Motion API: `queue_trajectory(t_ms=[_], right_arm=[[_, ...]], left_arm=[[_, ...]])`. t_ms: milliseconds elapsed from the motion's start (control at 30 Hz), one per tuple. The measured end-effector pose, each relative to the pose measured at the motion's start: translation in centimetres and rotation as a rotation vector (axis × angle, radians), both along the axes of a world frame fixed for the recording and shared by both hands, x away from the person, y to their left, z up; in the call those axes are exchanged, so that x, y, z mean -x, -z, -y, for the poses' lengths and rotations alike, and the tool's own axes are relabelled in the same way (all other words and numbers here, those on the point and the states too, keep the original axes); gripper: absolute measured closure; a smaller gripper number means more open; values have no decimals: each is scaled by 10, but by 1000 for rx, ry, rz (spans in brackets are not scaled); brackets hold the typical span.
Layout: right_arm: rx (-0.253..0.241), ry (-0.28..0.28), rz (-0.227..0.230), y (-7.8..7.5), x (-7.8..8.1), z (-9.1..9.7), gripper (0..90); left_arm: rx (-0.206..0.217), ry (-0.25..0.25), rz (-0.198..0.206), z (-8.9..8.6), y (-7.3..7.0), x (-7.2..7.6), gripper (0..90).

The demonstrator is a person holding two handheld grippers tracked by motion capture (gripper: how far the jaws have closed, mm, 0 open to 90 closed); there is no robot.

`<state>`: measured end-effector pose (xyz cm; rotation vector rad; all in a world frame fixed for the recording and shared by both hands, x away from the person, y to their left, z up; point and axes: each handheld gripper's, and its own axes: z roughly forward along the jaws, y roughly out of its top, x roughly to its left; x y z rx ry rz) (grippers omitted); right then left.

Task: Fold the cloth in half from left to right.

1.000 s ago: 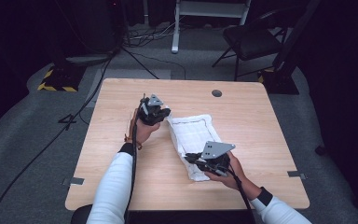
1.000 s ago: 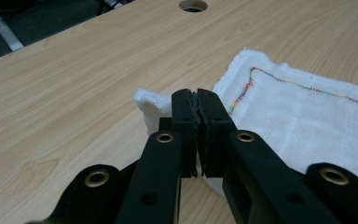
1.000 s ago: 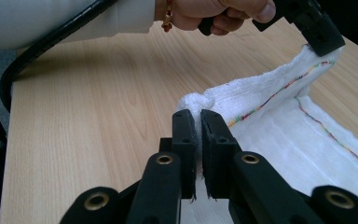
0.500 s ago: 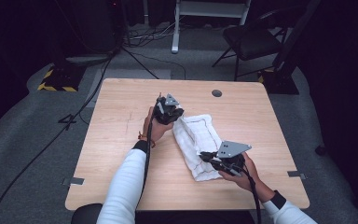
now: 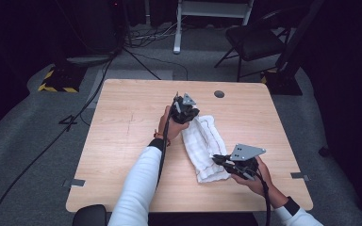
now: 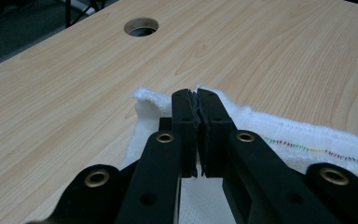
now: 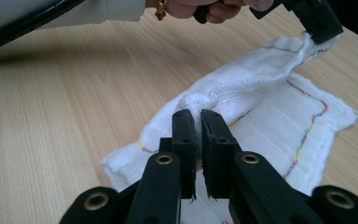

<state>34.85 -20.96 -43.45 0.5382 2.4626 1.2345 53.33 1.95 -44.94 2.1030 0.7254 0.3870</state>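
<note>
Pinching cloth (image 7: 261, 93); grommet hole (image 6: 141, 26) beyond.

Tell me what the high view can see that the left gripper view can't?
The high view takes in the whole table, the person's white sleeves, the right tool, a black chair and cables on the grey floor. The left gripper view gives a close look at the left tool, its jaws shut on the white cloth's edge, and at the rainbow stitching along the hem. Both share the wooden tabletop, the cloth, the left tool and the round hole in the table.
</note>
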Motion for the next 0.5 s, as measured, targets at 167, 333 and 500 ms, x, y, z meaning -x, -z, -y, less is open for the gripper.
queue_trajectory(t_ms=[167,333,500], right_arm=[[33,12,1,3,2,10,848],[42,40,-11,7,1,21,848],[62,60,-23,12,-1,29,846]], left_arm=[[-11,19,8,18,5,-1,867],[-22,25,7,31,9,-6,867],[-27,22,-1,41,14,-8,865]])
